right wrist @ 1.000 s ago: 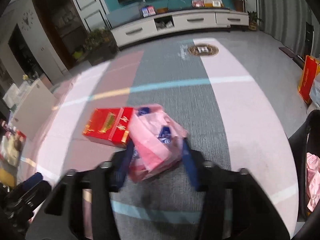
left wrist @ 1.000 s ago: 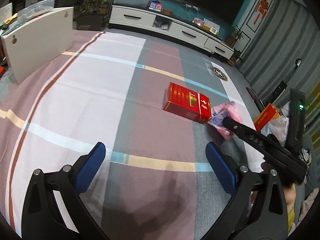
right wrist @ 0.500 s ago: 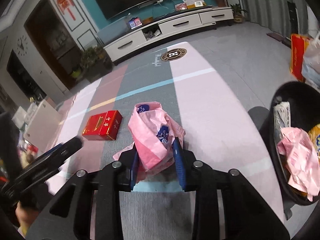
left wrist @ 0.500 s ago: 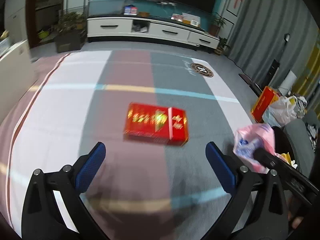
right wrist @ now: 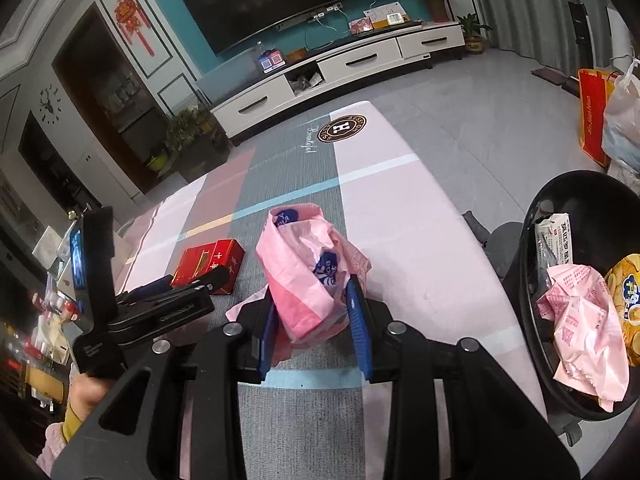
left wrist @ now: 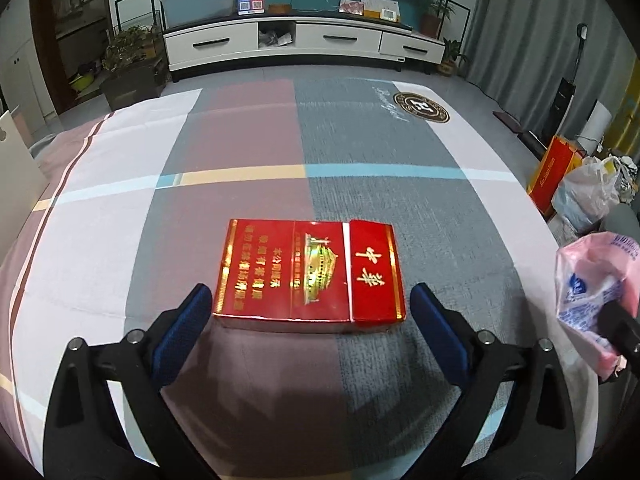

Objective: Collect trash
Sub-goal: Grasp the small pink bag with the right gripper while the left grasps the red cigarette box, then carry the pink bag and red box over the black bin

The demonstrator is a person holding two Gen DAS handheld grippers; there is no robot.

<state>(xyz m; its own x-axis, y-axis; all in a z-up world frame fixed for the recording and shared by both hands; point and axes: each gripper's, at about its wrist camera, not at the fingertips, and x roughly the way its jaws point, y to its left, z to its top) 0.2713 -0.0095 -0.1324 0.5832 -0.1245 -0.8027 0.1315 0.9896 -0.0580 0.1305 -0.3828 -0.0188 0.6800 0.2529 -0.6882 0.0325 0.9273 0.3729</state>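
Observation:
A red cigarette carton [left wrist: 308,276] lies flat on the striped carpet [left wrist: 360,140]. My left gripper [left wrist: 310,316] is open, its blue fingertips either side of the carton's near edge, apart from it. The carton also shows in the right wrist view [right wrist: 208,266], with the left gripper [right wrist: 176,286] over it. My right gripper [right wrist: 314,320] is shut on a crumpled pink plastic bag [right wrist: 310,272], held above the carpet; the bag also shows in the left wrist view [left wrist: 596,280]. A black trash bin [right wrist: 536,280] with wrappers inside stands at the right.
A white TV cabinet [left wrist: 300,40] lines the far wall with potted plants [left wrist: 130,60] at its left. A red paper bag [left wrist: 550,172] and a plastic bag [left wrist: 588,192] sit on the floor at right. A white board [left wrist: 16,160] stands at left.
My left gripper has moved up to the red carton, which now lies between its open fingertips. My right gripper has lifted the pink bag and carried it right, near the black bin.

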